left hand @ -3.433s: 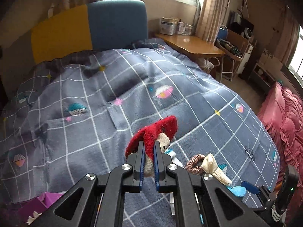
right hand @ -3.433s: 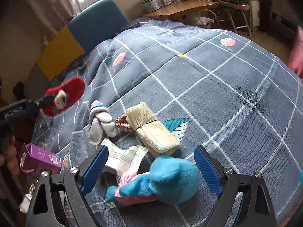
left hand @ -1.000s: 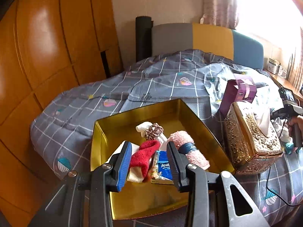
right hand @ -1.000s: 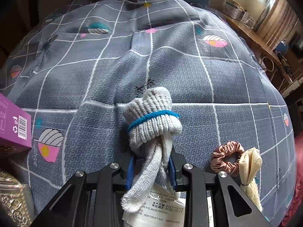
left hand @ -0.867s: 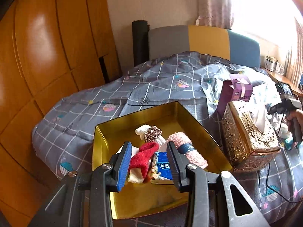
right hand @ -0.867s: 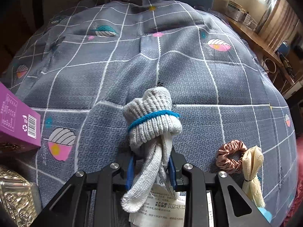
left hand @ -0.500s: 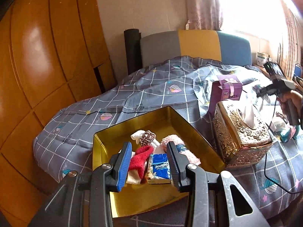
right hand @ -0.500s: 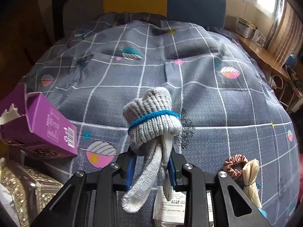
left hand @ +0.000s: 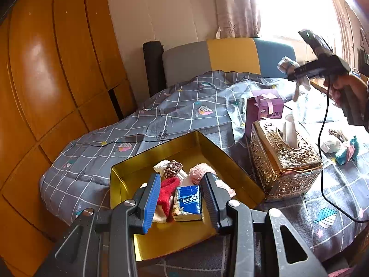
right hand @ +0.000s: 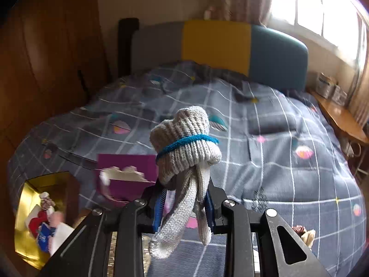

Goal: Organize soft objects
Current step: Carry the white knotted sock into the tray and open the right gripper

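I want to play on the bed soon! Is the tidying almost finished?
Partly. The gold tray already holds a red sock and other soft bits. The right hand-held gripper clamps a grey sock bundle. The blue plush is left on the bed.

Grey knitted sock [right hand: 186,143]: rolled, banded in blue, hanging clamped above the bed.
Red sock [left hand: 167,188]: lying inside the gold tray [left hand: 120,180], beside the blue tissue pack [left hand: 188,199].
Pink towel roll [left hand: 199,173]: resting in the tray's far half.
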